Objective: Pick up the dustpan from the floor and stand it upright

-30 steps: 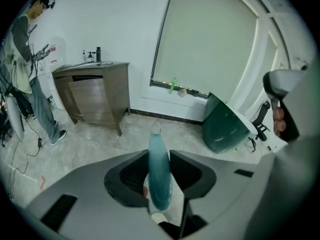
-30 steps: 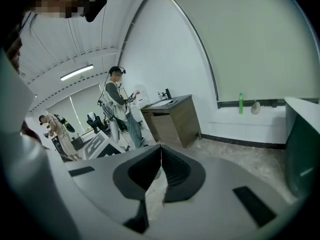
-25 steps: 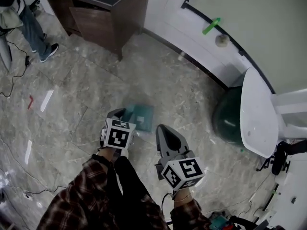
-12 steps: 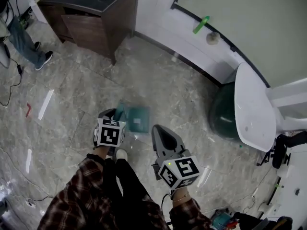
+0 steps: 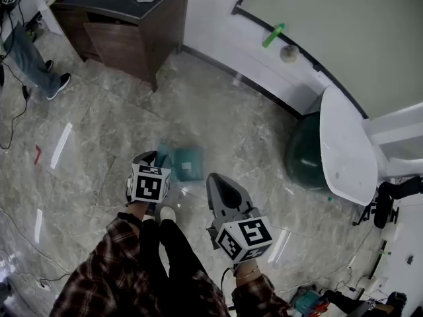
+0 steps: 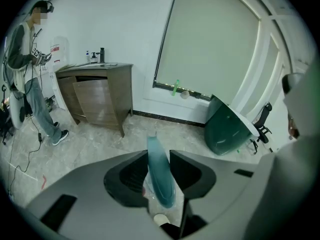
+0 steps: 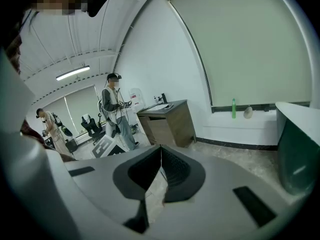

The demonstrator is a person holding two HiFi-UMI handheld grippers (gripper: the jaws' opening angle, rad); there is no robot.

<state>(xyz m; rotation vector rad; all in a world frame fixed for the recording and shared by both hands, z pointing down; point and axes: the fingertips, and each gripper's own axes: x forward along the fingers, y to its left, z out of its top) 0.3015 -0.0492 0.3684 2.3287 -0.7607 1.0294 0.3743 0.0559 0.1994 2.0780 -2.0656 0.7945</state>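
while left tool clamps the teal dustpan, partly hidden, right tool pinched shut

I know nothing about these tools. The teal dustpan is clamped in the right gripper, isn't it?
Not quite. The teal dustpan is clamped in the left gripper, not the right. The left gripper view shows the dustpan's thin edge held between that gripper's jaws. In the right gripper view, the right gripper has its jaws closed together with nothing between them.
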